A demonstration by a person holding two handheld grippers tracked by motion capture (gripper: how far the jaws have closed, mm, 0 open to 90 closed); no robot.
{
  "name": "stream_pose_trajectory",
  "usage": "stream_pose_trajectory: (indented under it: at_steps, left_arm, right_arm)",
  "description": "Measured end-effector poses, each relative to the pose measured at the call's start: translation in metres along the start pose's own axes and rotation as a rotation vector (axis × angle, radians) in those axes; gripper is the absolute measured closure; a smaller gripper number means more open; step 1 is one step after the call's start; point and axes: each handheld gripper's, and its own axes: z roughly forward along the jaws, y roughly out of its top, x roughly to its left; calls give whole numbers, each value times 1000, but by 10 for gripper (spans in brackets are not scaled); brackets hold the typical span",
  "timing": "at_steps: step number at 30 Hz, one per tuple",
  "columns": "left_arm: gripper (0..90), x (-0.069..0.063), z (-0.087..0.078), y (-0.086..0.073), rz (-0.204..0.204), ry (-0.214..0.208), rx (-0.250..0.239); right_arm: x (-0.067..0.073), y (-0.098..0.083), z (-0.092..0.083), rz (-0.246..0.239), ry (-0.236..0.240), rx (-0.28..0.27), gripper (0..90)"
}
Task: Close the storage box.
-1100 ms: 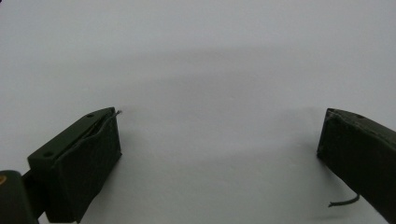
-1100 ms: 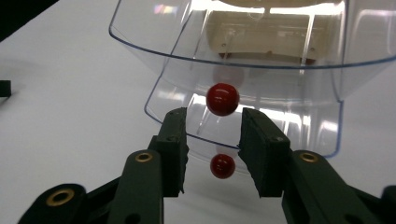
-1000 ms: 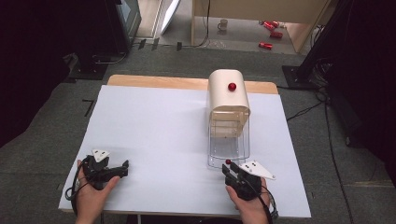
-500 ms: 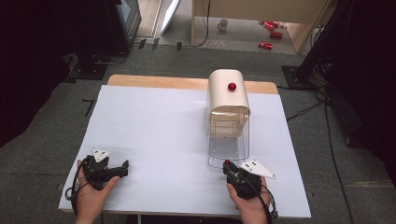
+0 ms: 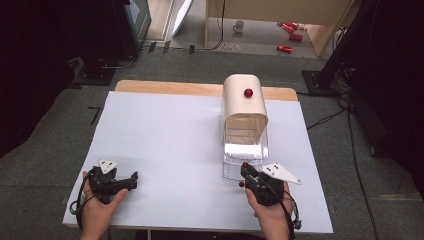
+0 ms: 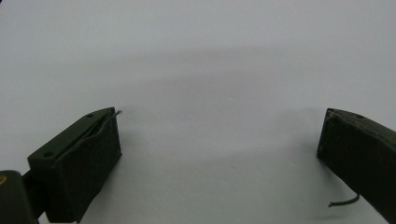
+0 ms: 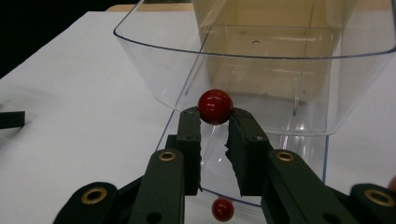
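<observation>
At the white table's [image 5: 165, 140] near left corner, the left gripper [image 5: 120, 184] rests in the person's hand, its black jaws spread wide over bare tabletop. Further right, the right gripper [image 7: 215, 122] has just closed its jaws on a small glossy red ball [image 7: 215, 106], pinched at the tips in front of the clear plastic drawer [image 7: 140, 65] pulled out from the cream rounded box [image 5: 244, 100]. A second red ball [image 7: 222, 209] lies below the jaws
</observation>
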Motion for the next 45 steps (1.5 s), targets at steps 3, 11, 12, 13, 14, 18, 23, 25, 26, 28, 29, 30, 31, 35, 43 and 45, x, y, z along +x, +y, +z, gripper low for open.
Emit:
stream_pose_trajectory:
  at_steps: [3, 11, 12, 13, 14, 18, 23, 25, 26, 28, 29, 30, 31, 35, 43, 45]
  left_arm:
    - [0, 0, 0, 0, 0, 0, 0]
    - [0, 0, 0, 0, 0, 0, -1]
    - [0, 0, 0, 0, 0, 0, -1]
    - [0, 0, 0, 0, 0, 0, -1]
    - [0, 0, 0, 0, 0, 0, -1]
    - [0, 0, 0, 0, 0, 0, -1]
    - [0, 0, 0, 0, 1, 0, 0]
    - [0, 0, 0, 0, 0, 0, 0]
    - [0, 0, 0, 0, 0, 0, 0]
    - [0, 0, 0, 0, 0, 0, -1]
    - [0, 0, 0, 0, 0, 0, -1]
    - [0, 0, 0, 0, 0, 0, 0]
    - [0, 0, 0, 0, 0, 0, 0]
    - [0, 0, 0, 0, -1, 0, -1]
    - [0, 0, 0, 0, -2, 0, -2]
    - [0, 0, 0, 0, -2, 1, -2]
  right_arm:
    - [-2, 6, 2, -1, 2, -3, 763]
    - [-5, 25, 8, -2, -12, -18, 764]
    - [-6, 27, 10, -2, -14, -14, 764]
    - [-6, 28, 12, -3, -15, -12, 764]
    - [-7, 29, 14, -1, -14, -9, 764]
    - [-8, 35, 21, -6, -21, 1, 764]
    - [-12, 40, 29, 0, -27, 4, 764]
    - [-12, 42, 34, 2, -33, 8, 764]
    - [-13, 43, 37, -5, -38, 6, 764]
    - [-15, 46, 41, -8, -44, 2, 764]
    - [-16, 48, 43, -10, -46, 3, 765]
    - [-16, 49, 45, -10, -48, 4, 765]
    - [-17, 50, 47, -4, -48, 3, 764]
    - [-20, 56, 54, 5, -52, 6, 764]
    - [-25, 65, 65, 25, -42, 3, 762]
    - [-25, 66, 66, 16, -42, -2, 761]
